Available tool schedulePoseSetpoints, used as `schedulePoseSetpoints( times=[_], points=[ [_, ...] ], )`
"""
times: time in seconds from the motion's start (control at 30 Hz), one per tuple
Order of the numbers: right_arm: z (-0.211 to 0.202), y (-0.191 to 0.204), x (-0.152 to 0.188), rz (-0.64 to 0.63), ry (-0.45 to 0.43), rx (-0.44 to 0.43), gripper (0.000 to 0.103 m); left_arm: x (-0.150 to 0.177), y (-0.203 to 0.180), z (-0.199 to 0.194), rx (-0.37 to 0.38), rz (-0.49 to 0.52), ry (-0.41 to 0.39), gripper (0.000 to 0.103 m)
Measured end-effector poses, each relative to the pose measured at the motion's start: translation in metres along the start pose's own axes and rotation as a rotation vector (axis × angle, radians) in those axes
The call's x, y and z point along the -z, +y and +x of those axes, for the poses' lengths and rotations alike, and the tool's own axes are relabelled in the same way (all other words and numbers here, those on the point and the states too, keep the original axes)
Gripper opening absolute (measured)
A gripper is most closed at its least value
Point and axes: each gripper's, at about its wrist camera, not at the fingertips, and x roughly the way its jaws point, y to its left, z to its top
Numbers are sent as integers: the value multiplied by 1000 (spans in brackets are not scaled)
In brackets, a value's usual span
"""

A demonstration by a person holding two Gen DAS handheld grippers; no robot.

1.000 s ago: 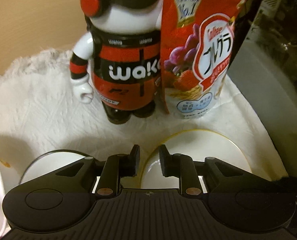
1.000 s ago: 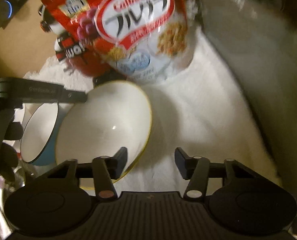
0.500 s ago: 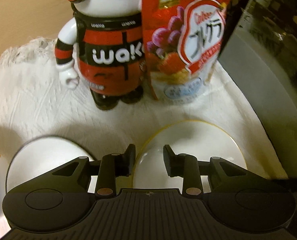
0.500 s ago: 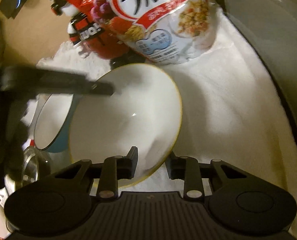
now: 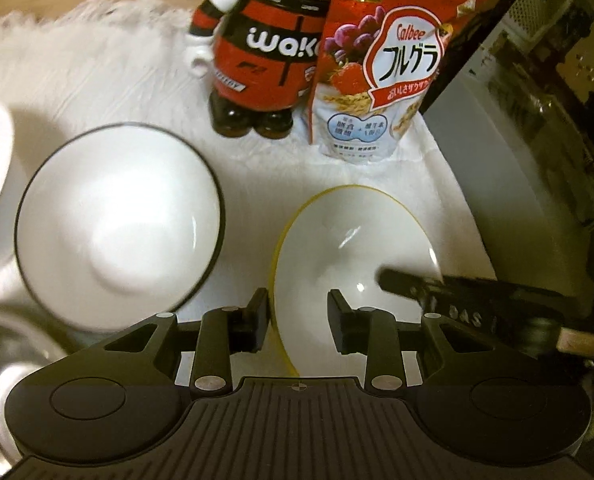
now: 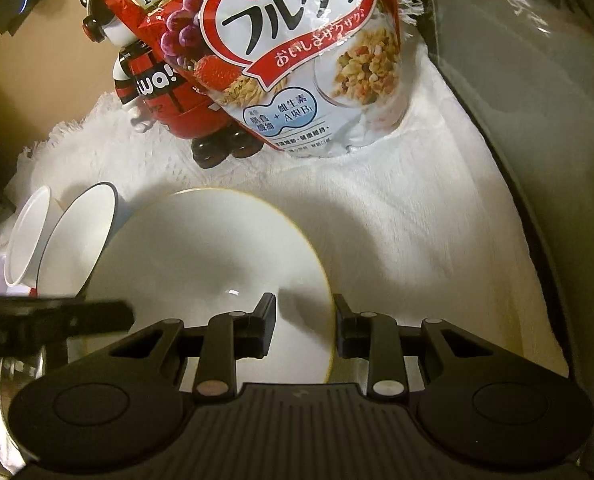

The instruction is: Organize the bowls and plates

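White cloth point(image 6: 437, 240): bears all items. Yellow-rimmed bowl point(image 6: 201, 264) lies near-centre, mouth up, round, no long axis. Right gripper point(image 6: 304, 332) is clamped on its right rim. Left gripper point(image 5: 297, 326) straddles the left rim, fingers apart, apparently not pressing. Black-rimmed bowl point(image 5: 117, 224) sits left, apart.

A domestic dining or kitchen corner is shown. A counter is covered with a white fringed cloth point(image 6: 417, 220), on which tableware is set out: a yellow-rimmed bowl point(image 6: 201, 264) and a dark-rimmed bowl point(image 5: 117, 220). A bag of breakfast cereal point(image 6: 297, 60) and a red-and-black toy figure point(image 5: 265, 52) are stood behind them, as in a home.
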Motion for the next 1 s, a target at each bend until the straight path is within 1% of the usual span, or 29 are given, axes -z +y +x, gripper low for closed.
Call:
schedulePoseSetpoints(
  times=[0.13,0.27,0.37,0.4,0.47,0.53,0.57,0.7,0.73,0.77,0.9,1.0],
  points=[
    [0,4,-2,-52,0,-26,35,11,5,-5,-5,-42,-19,30],
    [-3,11,-2,-102,-5,-60,36,17,16,-5,-21,-118,-41,24],
    [-6,14,-1,-121,-2,-82,36,21,19,-7,-54,-152,-78,23],
    [-7,13,-1,-121,-1,-83,37,21,20,-7,-55,-157,-85,23],
    [-9,11,0,-114,5,-96,39,22,19,-8,-51,-168,-85,23],
    [-9,8,1,-100,5,-102,44,22,19,-7,-57,-168,-86,23],
    [-10,6,0,-91,3,-106,45,22,19,-6,-59,-173,-86,23],
    [-5,6,-3,-59,7,-125,45,21,19,-2,-64,-186,-86,23],
    [-3,7,-4,-55,12,-134,48,22,19,-1,-67,-186,-85,24],
    [-1,9,-5,-50,17,-137,48,22,18,0,-71,-185,-83,24],
    [8,11,-7,-21,34,-127,48,23,16,1,-75,-173,-77,24],
    [18,8,-5,22,92,-144,47,24,15,0,-74,-165,-70,24]
  ],
)
